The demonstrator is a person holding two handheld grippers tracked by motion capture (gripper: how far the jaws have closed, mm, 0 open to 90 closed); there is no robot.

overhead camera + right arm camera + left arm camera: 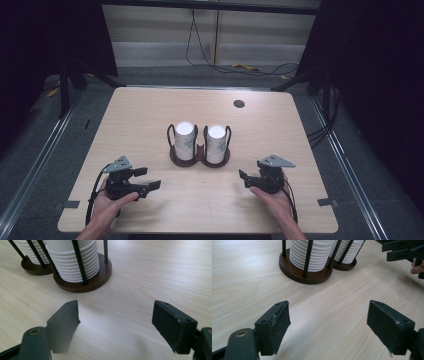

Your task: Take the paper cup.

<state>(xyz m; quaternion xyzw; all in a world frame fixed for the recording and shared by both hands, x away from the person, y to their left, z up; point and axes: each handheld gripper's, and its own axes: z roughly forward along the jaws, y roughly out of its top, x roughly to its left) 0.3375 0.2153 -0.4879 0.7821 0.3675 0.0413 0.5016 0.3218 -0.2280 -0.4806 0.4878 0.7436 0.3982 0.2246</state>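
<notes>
Meanwhile, at a pale wooden table (150, 115), two stacks of white paper cups (184, 141) stand side by side in a dark two-ring holder (200, 159) near the middle. The left gripper (145, 180) and the right gripper (246, 177), each in a person's hand, rest near the front edge. Both have jaws spread wide, hold nothing, and sit well apart from the holder.

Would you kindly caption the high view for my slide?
Two open hand-held grippers, left and right, flank a cup holder with two cup stacks.
</notes>
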